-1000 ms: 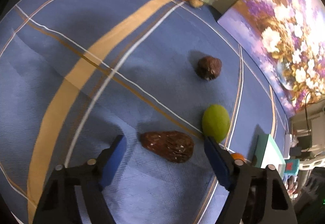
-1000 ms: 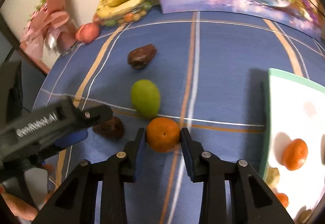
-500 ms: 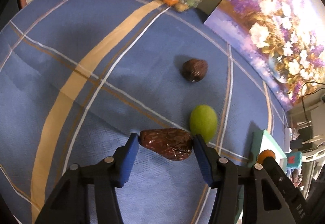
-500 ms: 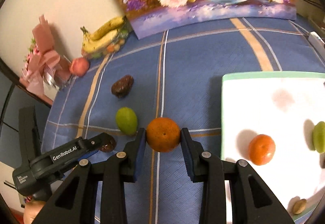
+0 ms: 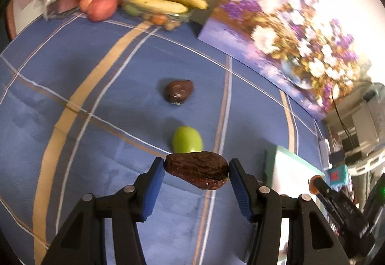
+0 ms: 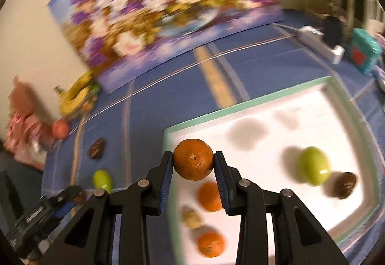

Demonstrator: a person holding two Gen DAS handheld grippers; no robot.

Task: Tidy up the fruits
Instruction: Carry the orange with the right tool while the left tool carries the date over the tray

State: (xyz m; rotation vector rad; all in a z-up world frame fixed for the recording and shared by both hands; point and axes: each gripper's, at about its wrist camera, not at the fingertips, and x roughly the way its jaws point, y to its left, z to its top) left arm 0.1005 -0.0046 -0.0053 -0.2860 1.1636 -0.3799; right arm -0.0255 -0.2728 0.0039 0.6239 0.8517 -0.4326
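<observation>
Beyond the tongs, the flower painting point(image 6: 166, 10) smears with blur, and the tray point(image 6: 349, 231) runs past the frame's bottom edge.

Dim warm light, fisheye-bent edges, motion blur, soft shadows.

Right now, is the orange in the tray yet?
Not yet. The orange is clamped in the right gripper, held over the tray.
</observation>
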